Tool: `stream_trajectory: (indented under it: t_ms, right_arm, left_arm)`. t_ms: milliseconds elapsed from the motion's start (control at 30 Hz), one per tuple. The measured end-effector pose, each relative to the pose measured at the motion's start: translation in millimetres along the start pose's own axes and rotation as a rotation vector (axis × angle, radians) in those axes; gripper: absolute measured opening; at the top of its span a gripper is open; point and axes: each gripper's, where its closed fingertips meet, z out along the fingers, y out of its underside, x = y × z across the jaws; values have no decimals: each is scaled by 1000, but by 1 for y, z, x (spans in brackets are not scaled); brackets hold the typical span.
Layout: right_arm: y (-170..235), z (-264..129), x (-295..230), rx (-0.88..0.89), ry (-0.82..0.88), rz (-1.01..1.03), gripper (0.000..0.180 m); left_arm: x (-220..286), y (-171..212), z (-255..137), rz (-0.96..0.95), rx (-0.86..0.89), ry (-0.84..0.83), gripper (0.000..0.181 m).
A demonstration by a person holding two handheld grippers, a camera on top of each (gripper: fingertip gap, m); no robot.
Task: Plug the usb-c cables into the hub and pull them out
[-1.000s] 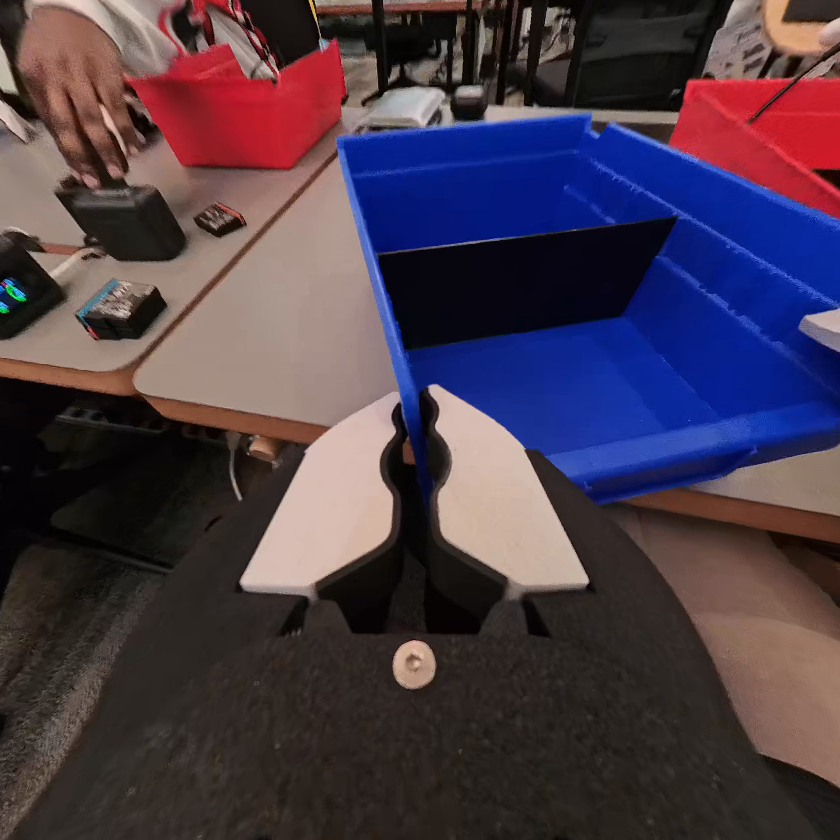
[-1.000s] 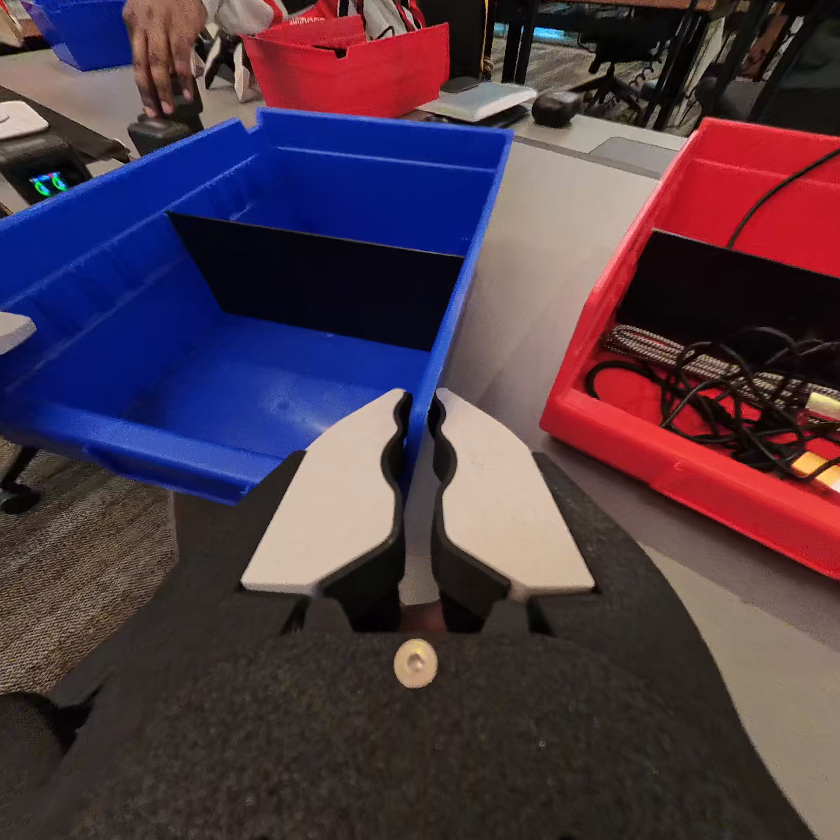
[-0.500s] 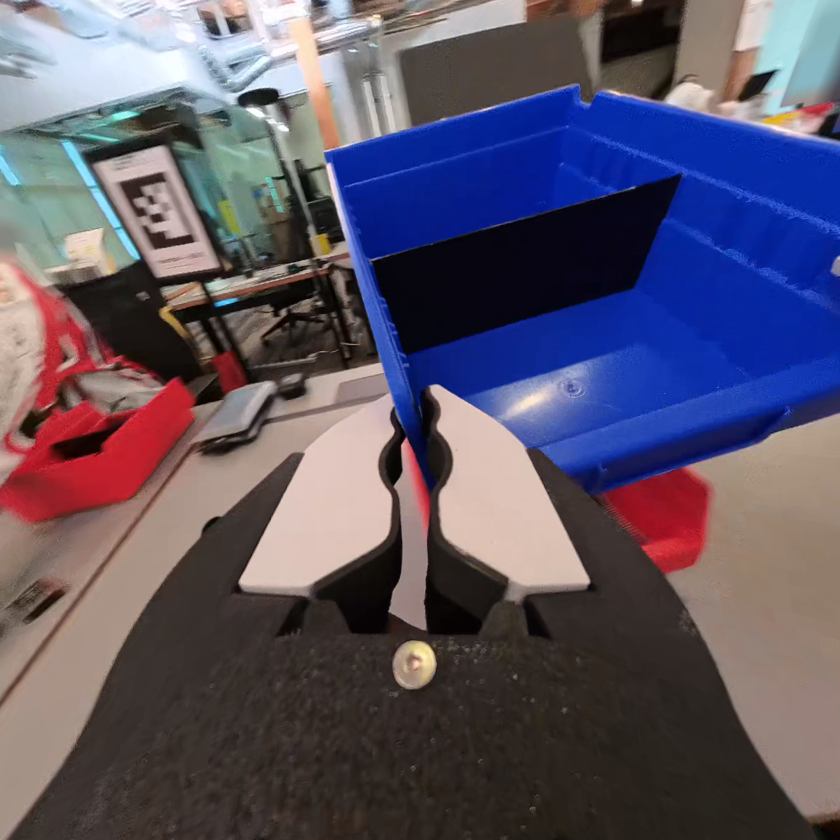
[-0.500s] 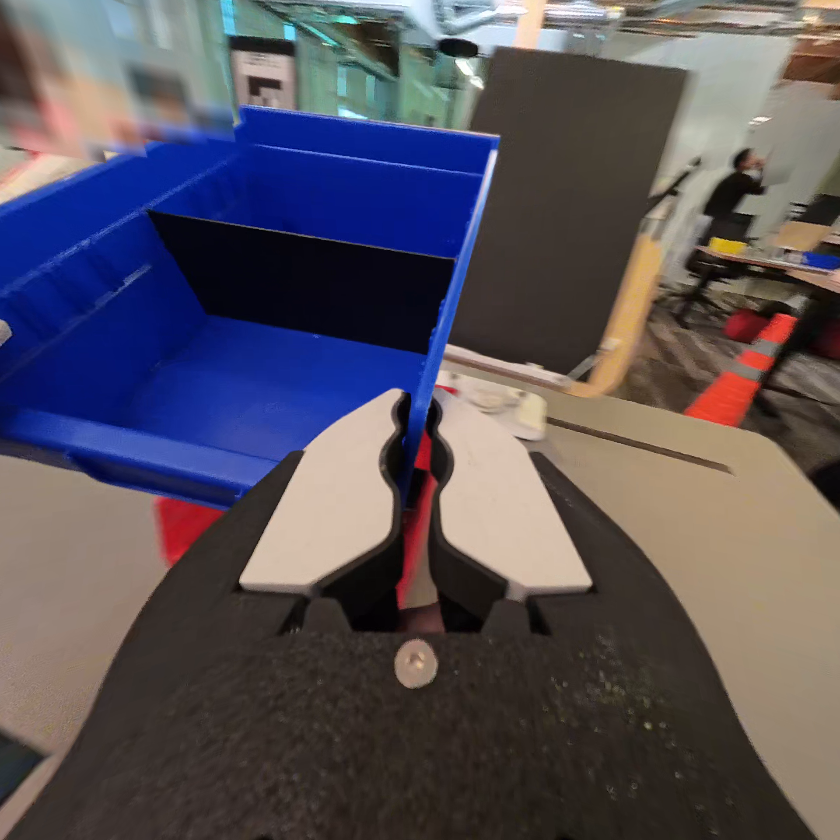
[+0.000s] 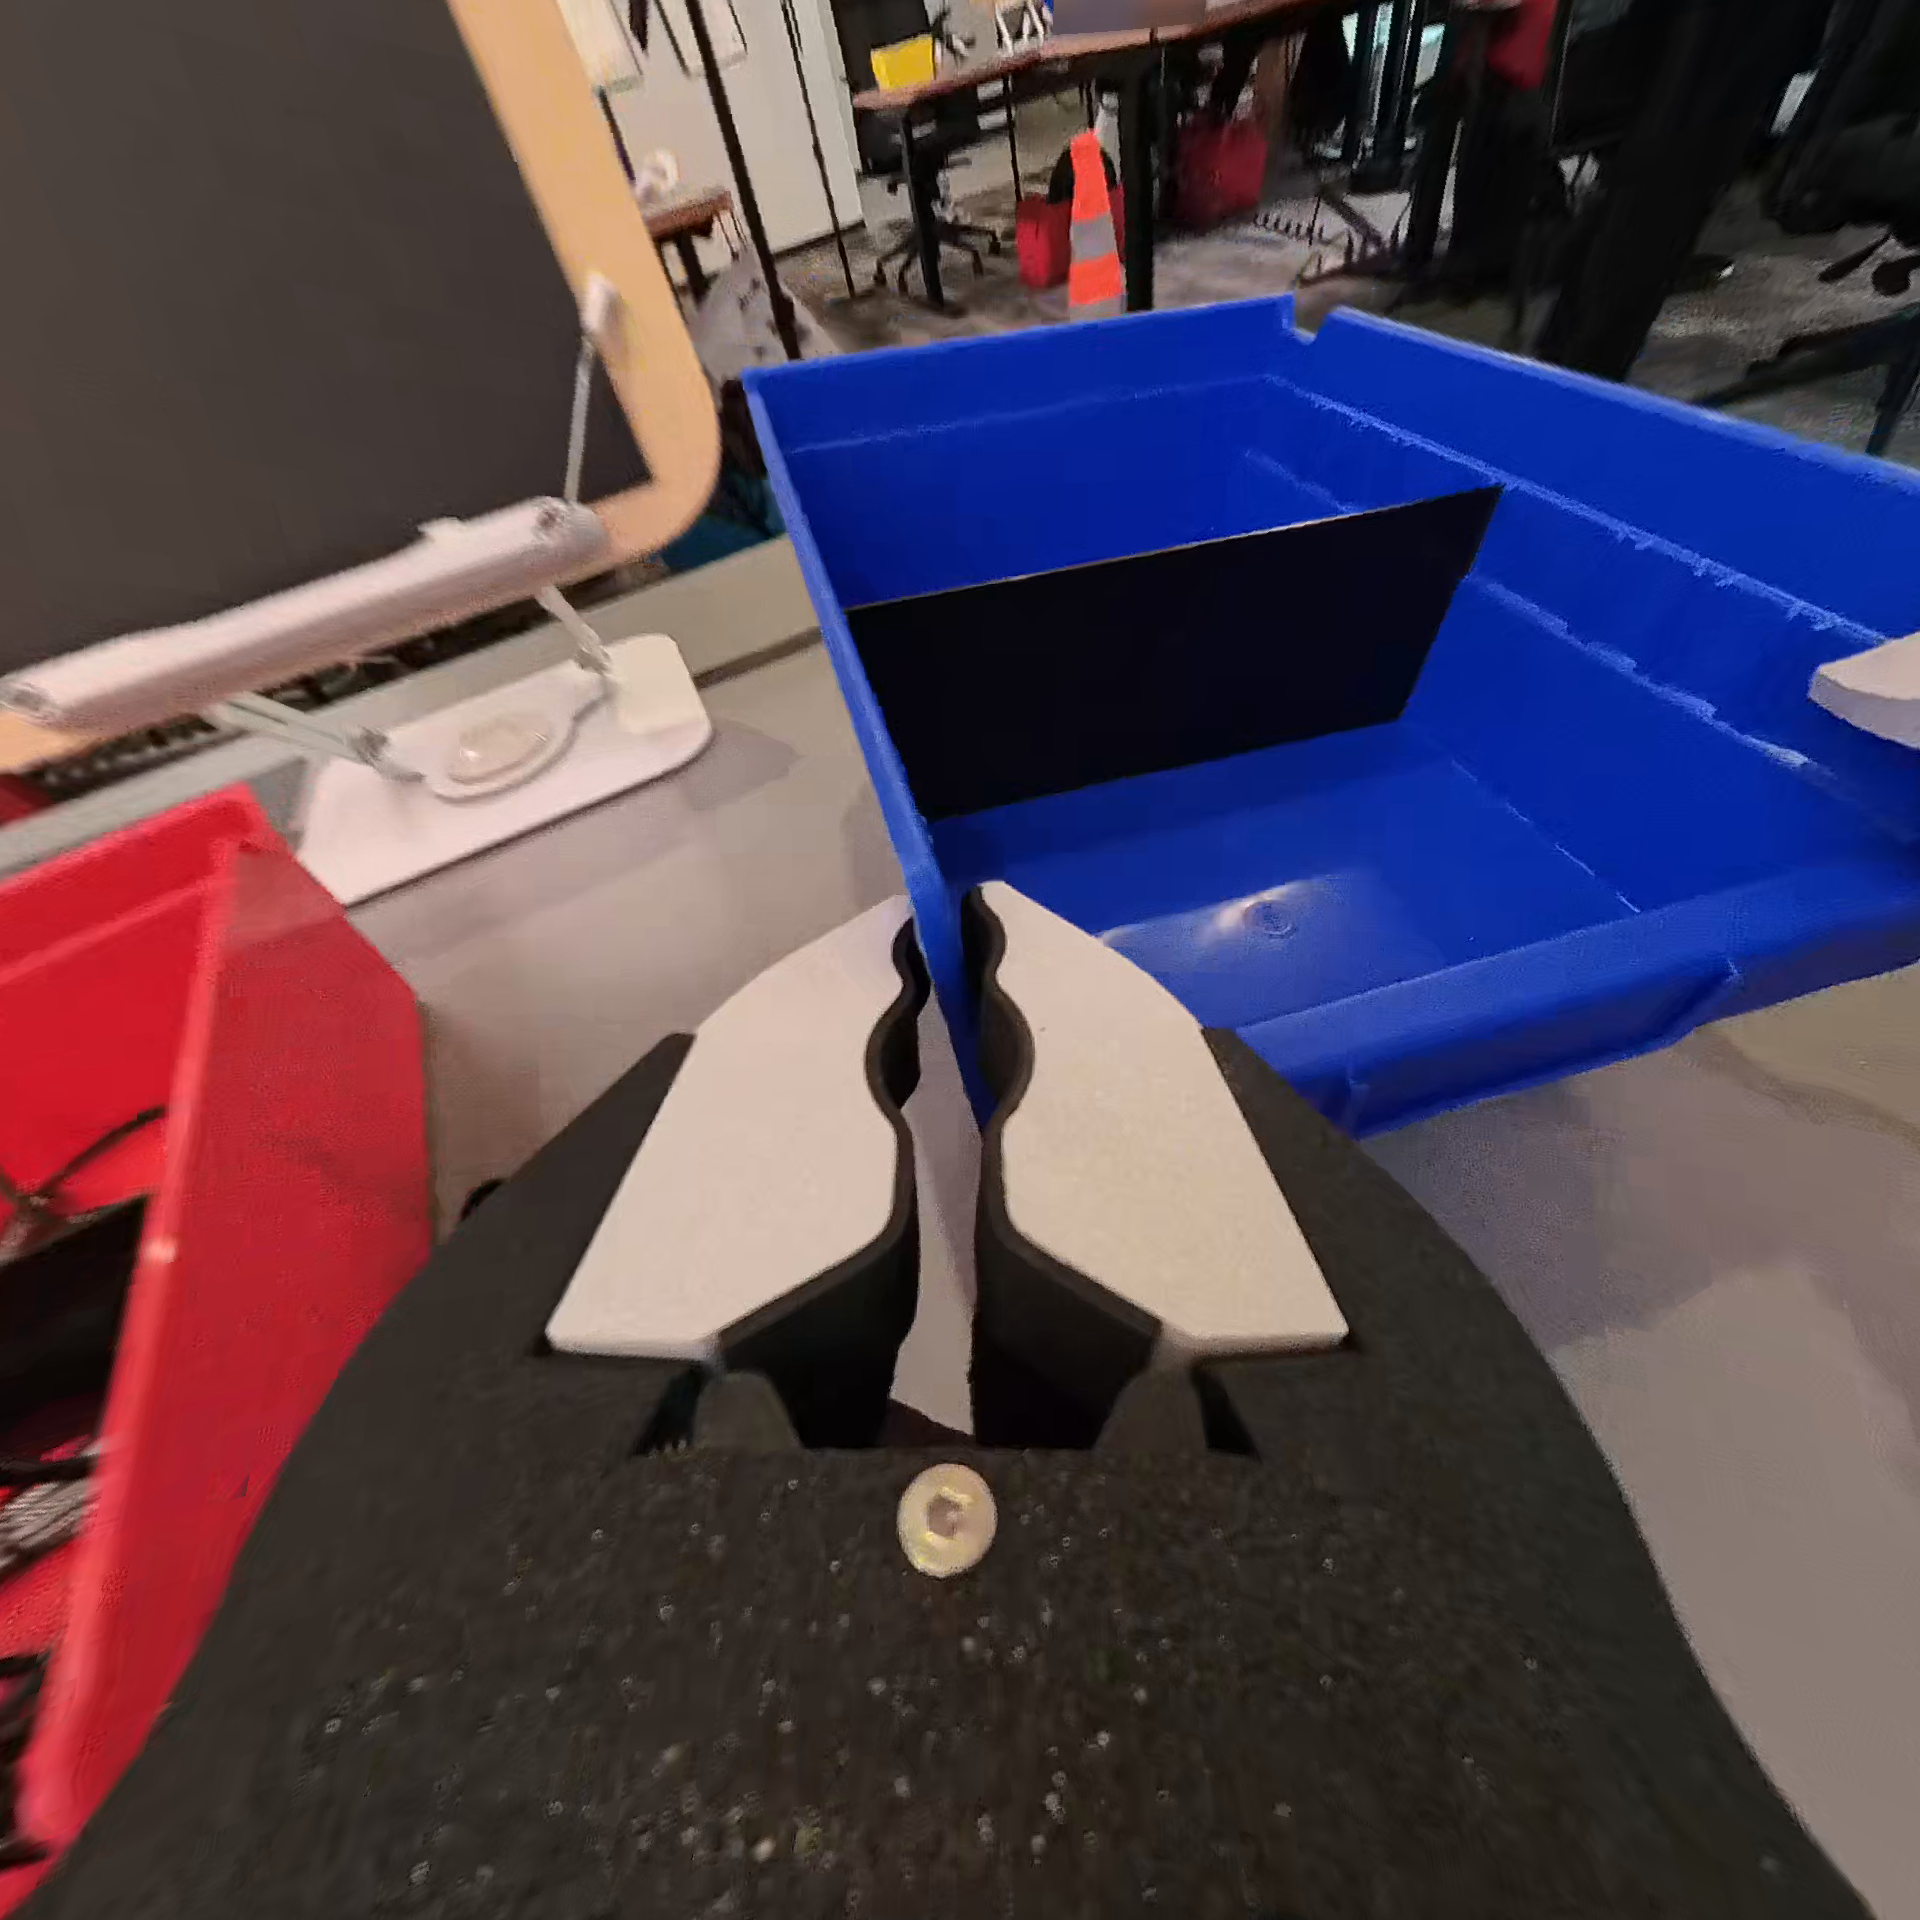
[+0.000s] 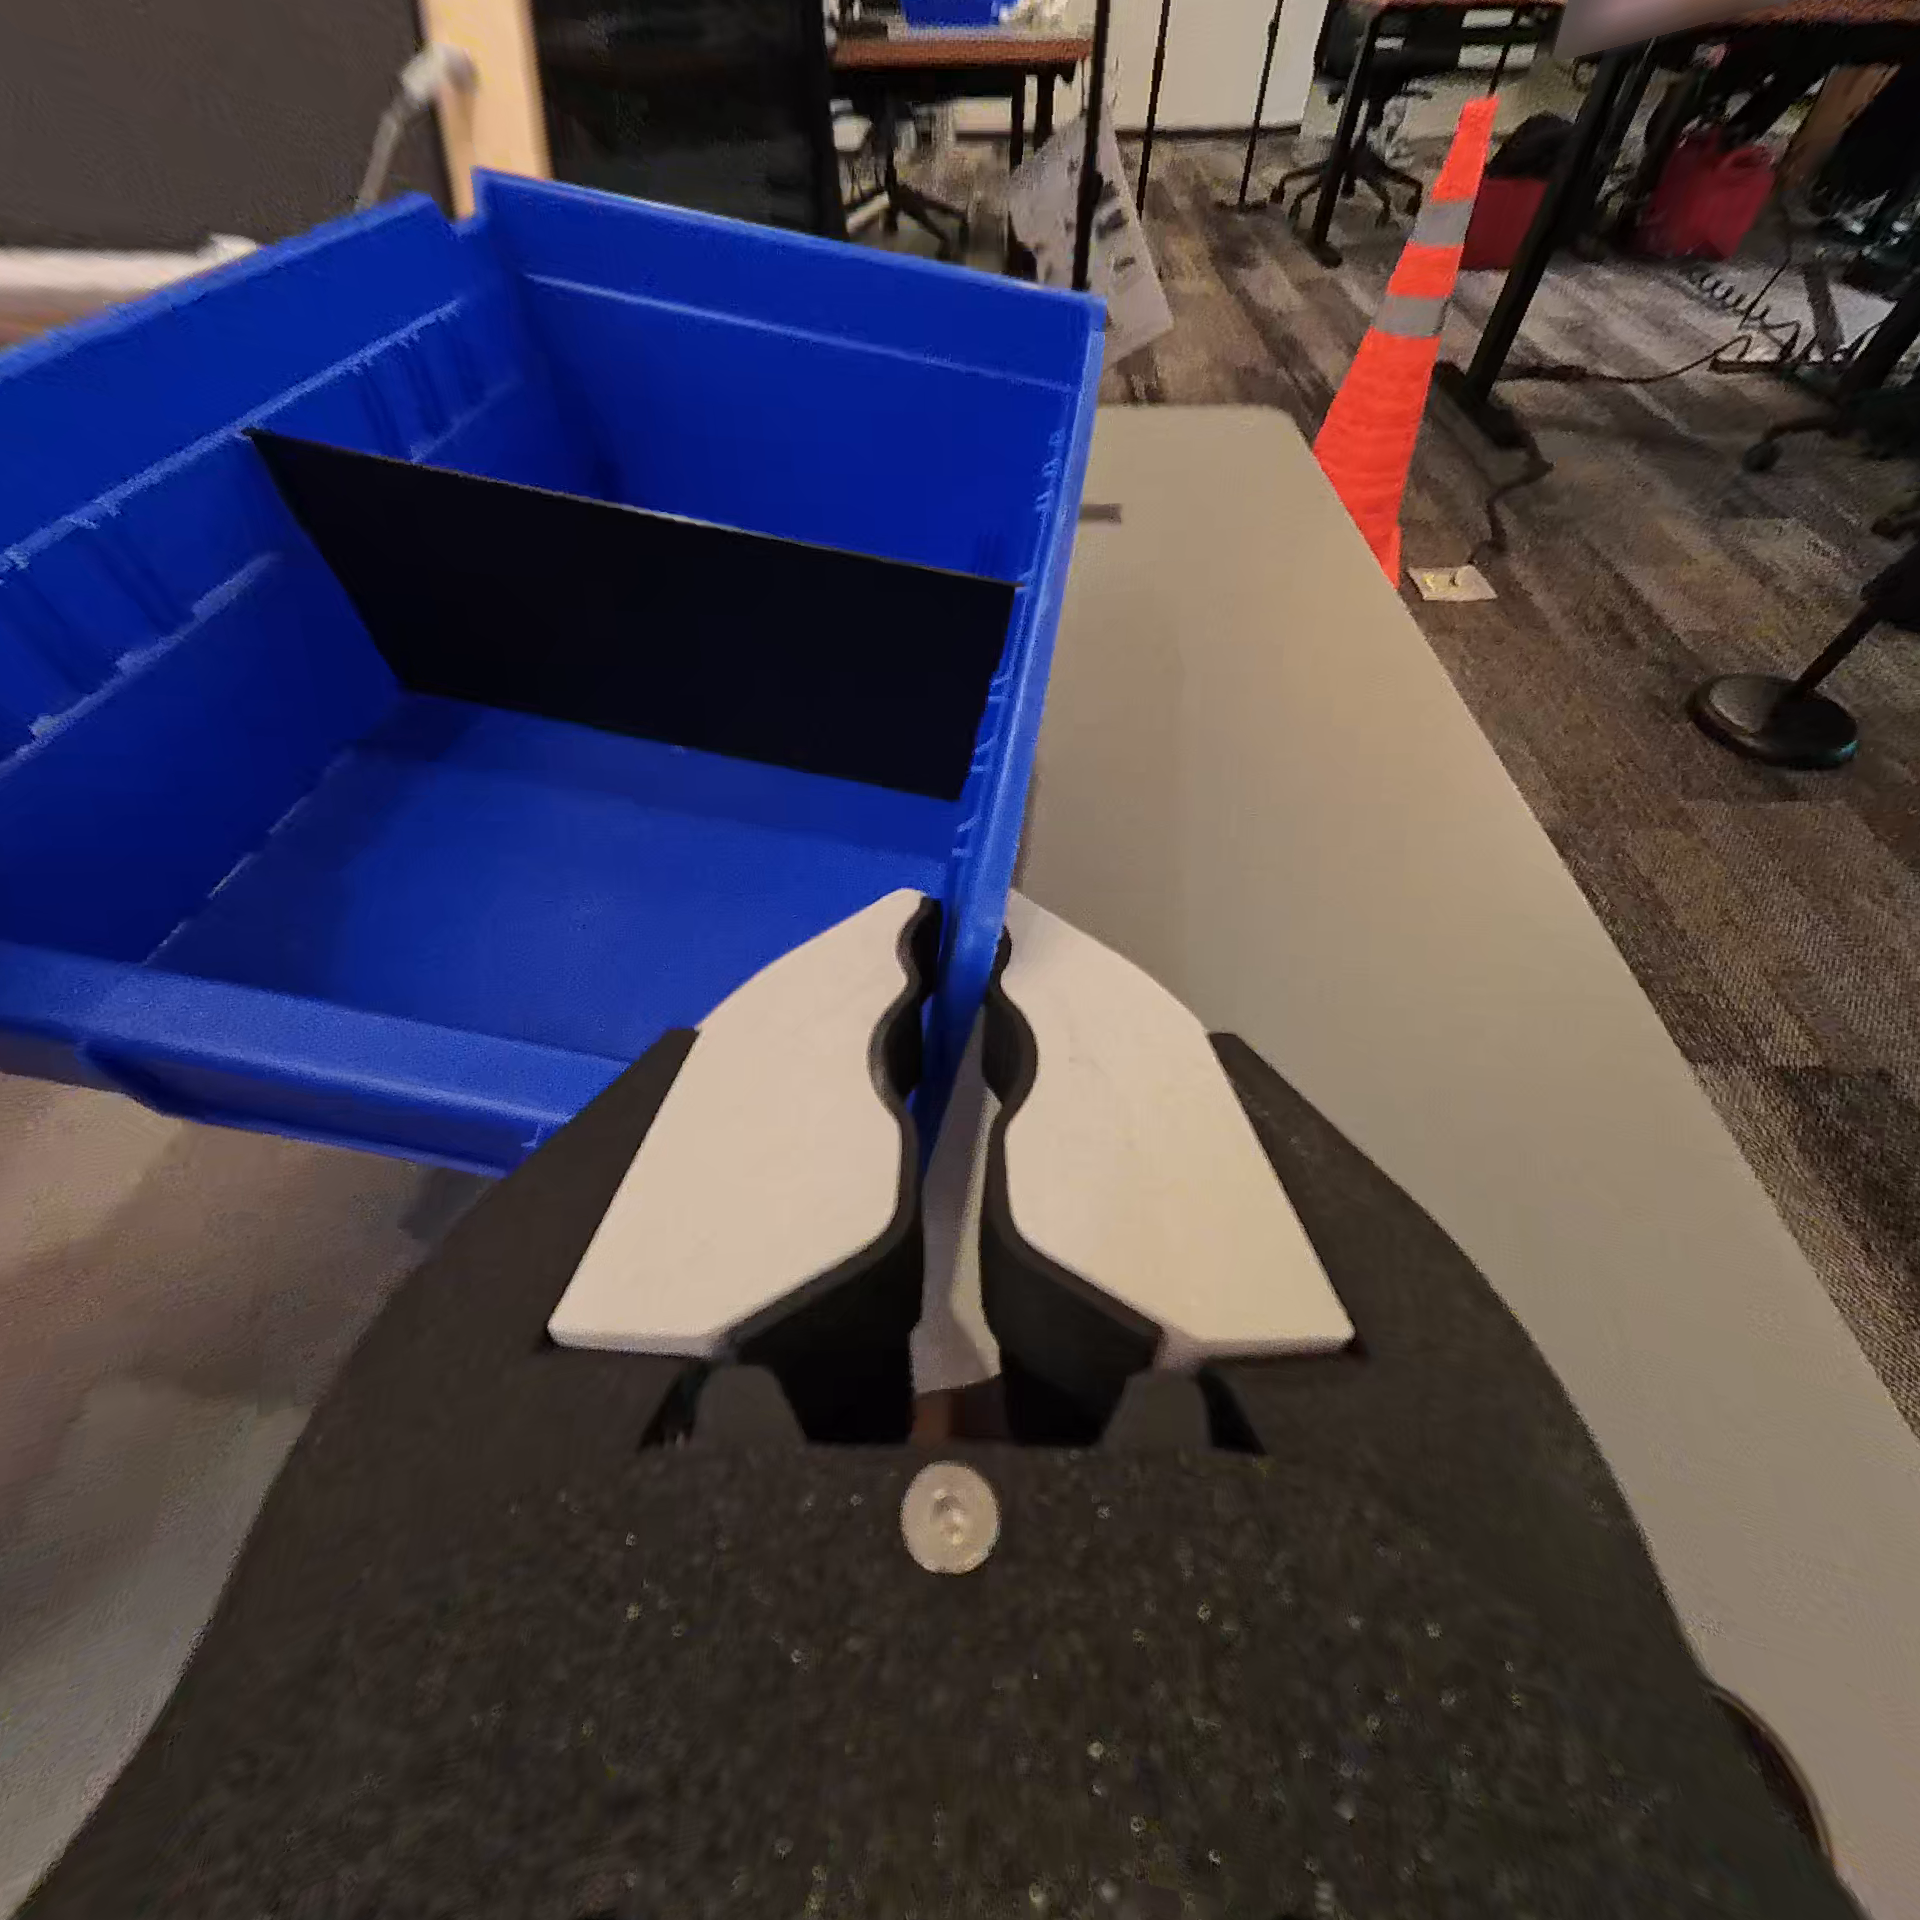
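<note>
Two hand-held grippers (image 5: 943,914) (image 6: 966,920) clench the blue bin's (image 5: 1351,914) walls beside a red bin (image 5: 208,1091)

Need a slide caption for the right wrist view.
Right gripper clamped on the side wall of an empty blue bin over a grey table.

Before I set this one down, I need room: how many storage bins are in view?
2. The blue bin, empty, is held by its side walls between the left gripper and right gripper. A red bin sits left of it on the table. Others may be out of frame.
</note>
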Motion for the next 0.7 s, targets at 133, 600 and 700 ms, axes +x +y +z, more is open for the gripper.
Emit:
stream_trajectory:
  t_ms: [133,600,700]
  right_arm:
    - [18,17,16,-47,7,-5,5]
    - [25,28,50,-67,161,32,10]
    - [17,13,51,-42,155,58,21]
  left_arm:
    - [16,21,19,-30,-40,4,5]
    - [59,41,13,-90,-163,366,25]
    - [44,25,-18,-125,-100,444,33]
